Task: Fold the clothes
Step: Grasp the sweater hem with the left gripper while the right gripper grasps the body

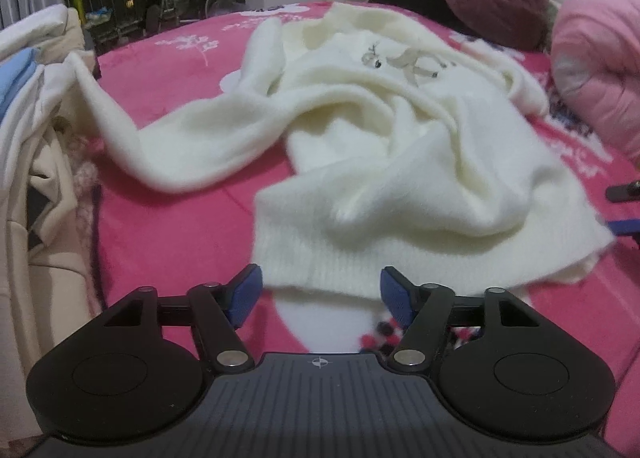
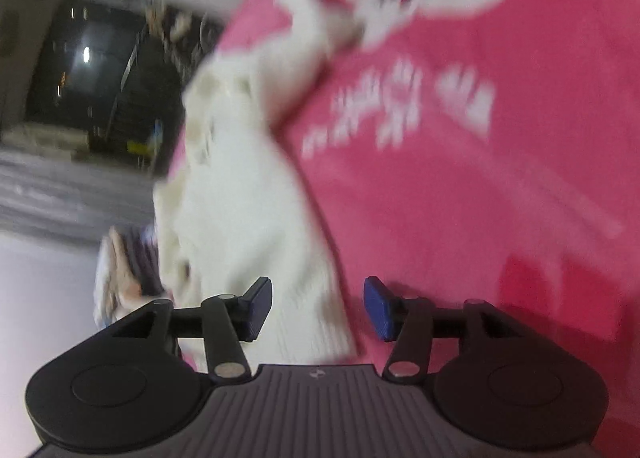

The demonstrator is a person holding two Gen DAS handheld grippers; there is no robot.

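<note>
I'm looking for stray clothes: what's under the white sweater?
The white sweater lies crumpled on the pink bedspread; its folds hide whatever else is underneath.

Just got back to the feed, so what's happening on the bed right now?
A person with a handheld gripper in each hand is working on a cream sweater that lies crumpled, not yet folded, on the pink bedspread. The left gripper is open at the ribbed hem, gripping nothing. The right gripper is also open, with the sweater's edge between its blue pads but not pinched. The right view is blurred.
</note>
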